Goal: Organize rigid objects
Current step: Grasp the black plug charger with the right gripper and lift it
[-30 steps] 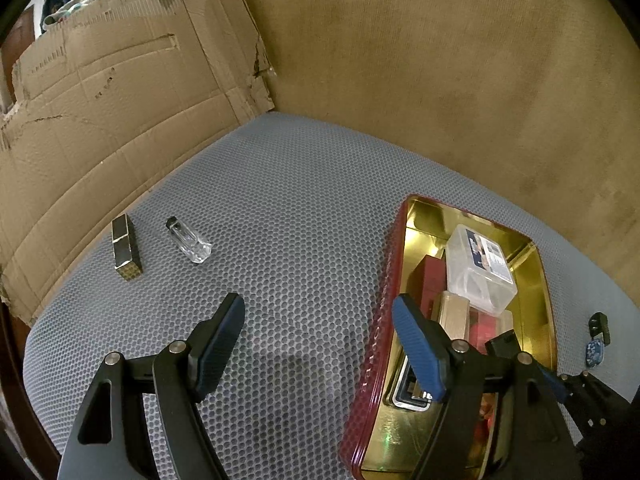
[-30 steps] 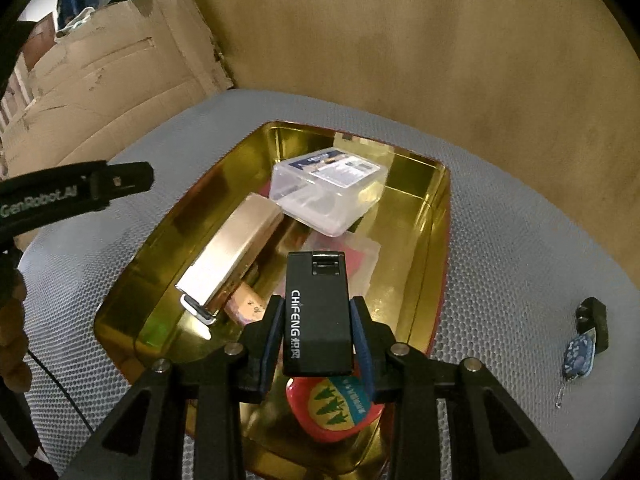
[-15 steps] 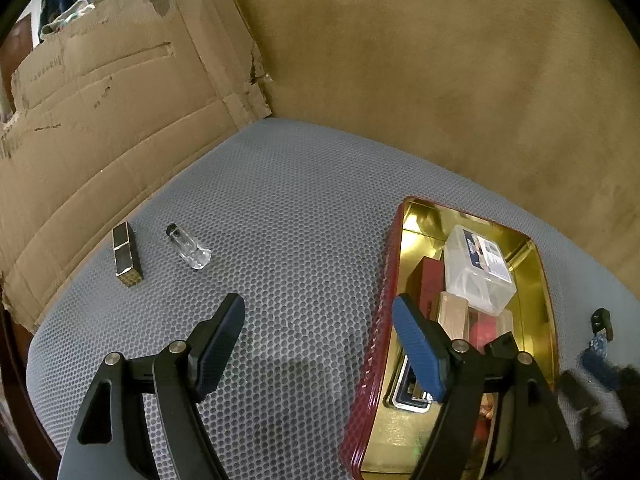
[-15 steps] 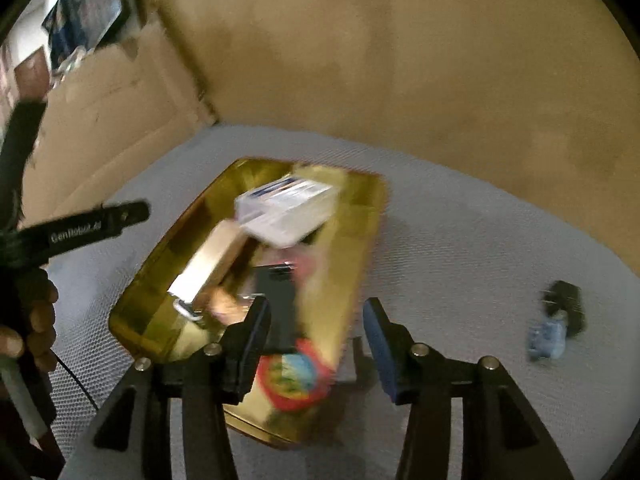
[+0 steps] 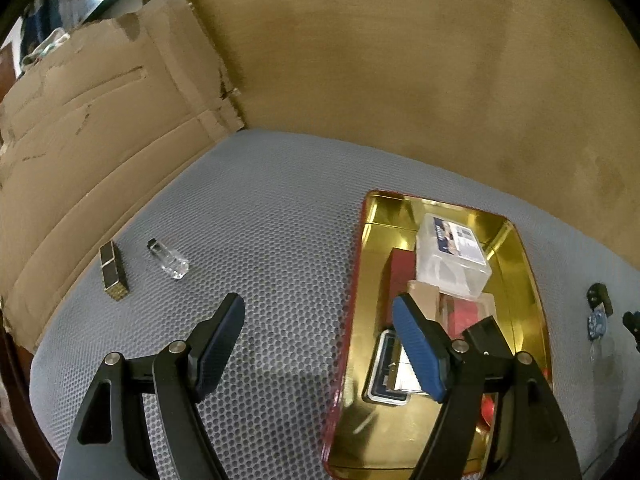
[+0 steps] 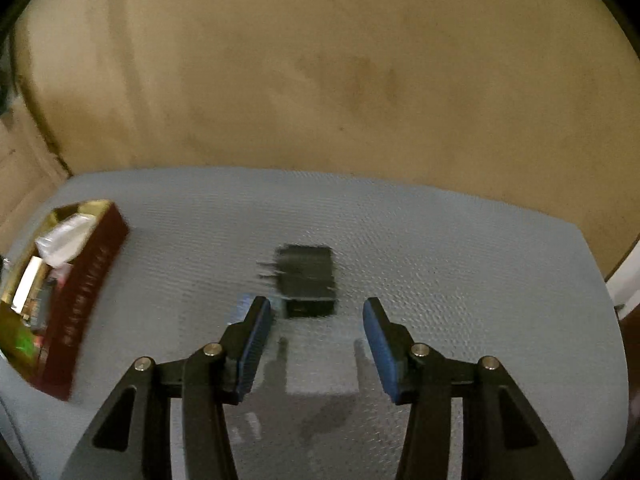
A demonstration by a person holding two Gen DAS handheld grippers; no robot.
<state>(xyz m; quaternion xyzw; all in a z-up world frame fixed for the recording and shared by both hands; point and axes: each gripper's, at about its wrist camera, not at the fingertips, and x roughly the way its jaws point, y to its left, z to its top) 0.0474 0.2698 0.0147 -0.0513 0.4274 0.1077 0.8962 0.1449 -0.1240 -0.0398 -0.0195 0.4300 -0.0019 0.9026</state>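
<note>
Step in hand: reach for the next loose piece, judged from the right gripper (image 6: 316,344) aimed at the dark keyfob-like block (image 6: 306,280) on the grey mat (image 6: 440,264).
Right jaws: apart, nothing between the pads; block just beyond the tips, toward twelve o'clock, blurred in this view.
Left jaws: left gripper (image 5: 316,340) wide apart and empty, hovering over the mat beside the tin's red edge.
Tin: gold tray (image 5: 524,256) at four o'clock in the left view, already holding a clear plastic box (image 5: 452,256), a black block, a red piece and other flat items; in the right view at nine o'clock, smeared.
Still loose, left side: gold-and-black stick (image 5: 114,272) and small glass bottle (image 5: 168,260) lying side by side at nine o'clock, near the cardboard (image 5: 80,140).
Still loose, right side: keyfob with blue tag at the right rim of the left view, three o'clock.
Next move, judged: advance and lower until the pads straddle the block, close squarely on its sides, lift, carry to a bare patch of tin.
Caution: tag or ring hanging off the block likely to snag.
</note>
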